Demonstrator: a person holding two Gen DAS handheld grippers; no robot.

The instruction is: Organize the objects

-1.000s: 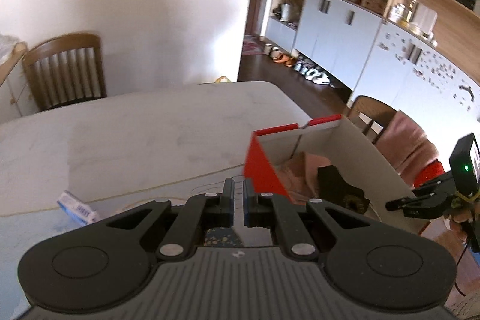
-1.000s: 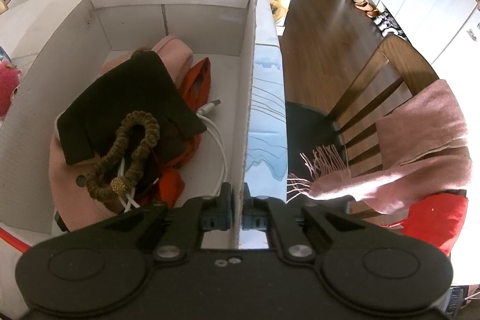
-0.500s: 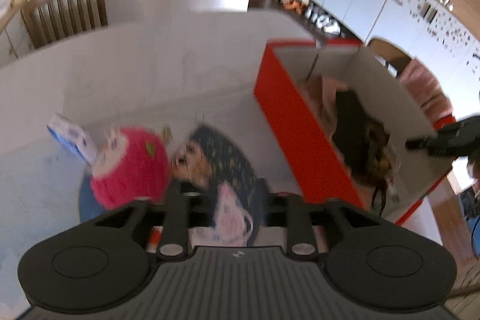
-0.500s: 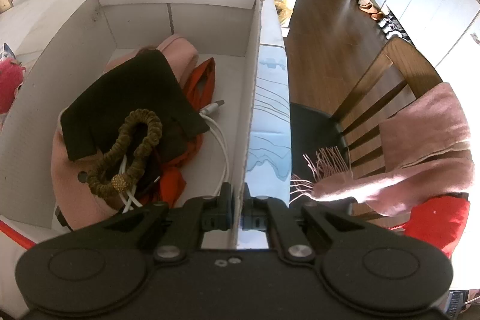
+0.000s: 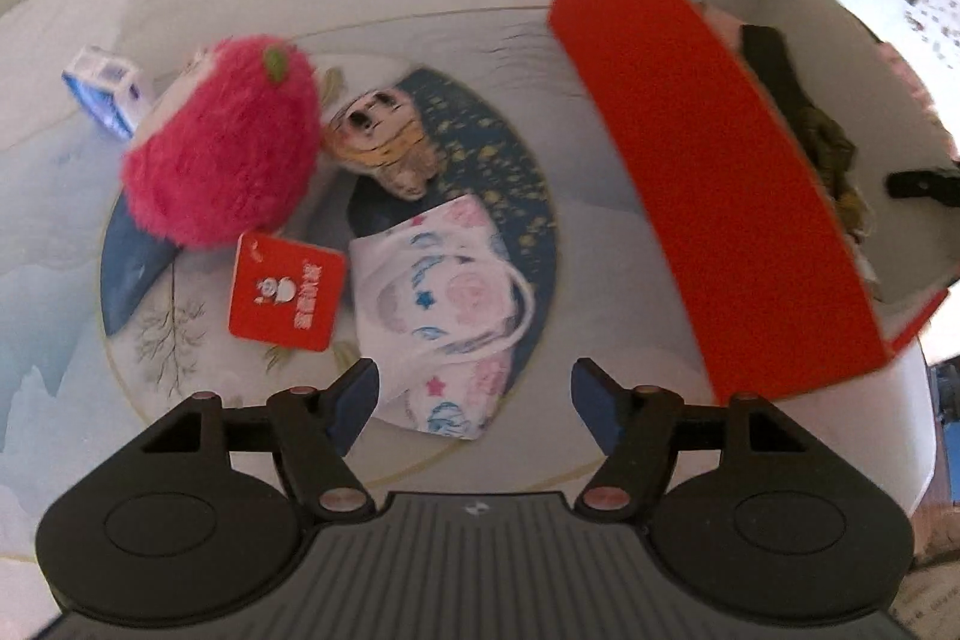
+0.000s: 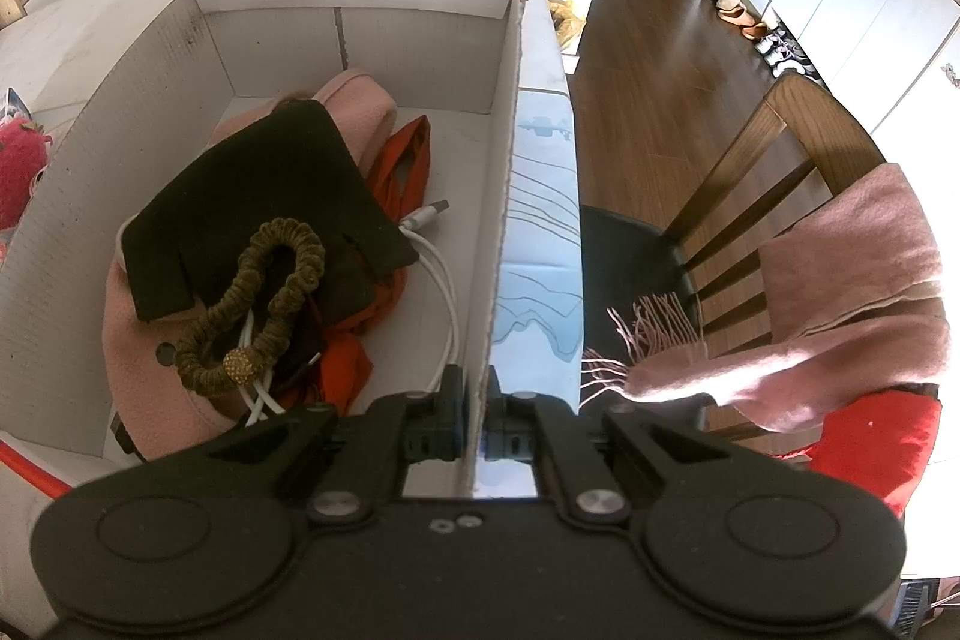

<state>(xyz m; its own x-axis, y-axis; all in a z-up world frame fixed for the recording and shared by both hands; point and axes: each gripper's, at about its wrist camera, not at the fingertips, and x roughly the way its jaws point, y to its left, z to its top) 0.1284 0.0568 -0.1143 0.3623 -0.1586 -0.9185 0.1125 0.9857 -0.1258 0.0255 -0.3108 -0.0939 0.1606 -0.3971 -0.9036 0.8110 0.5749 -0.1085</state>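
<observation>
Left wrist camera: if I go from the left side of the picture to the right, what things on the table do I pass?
Blue and white packet → fuzzy pink plush → red card → patterned face mask → red box.

left tool (image 5: 474, 388) just opened wide (empty); right tool (image 6: 475, 418) clamped.

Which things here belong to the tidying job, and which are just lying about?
Part of the job:
box
face mask
pink plush toy
red card
small tiger toy

Just lying about:
chair
pink scarf
shoes
</observation>
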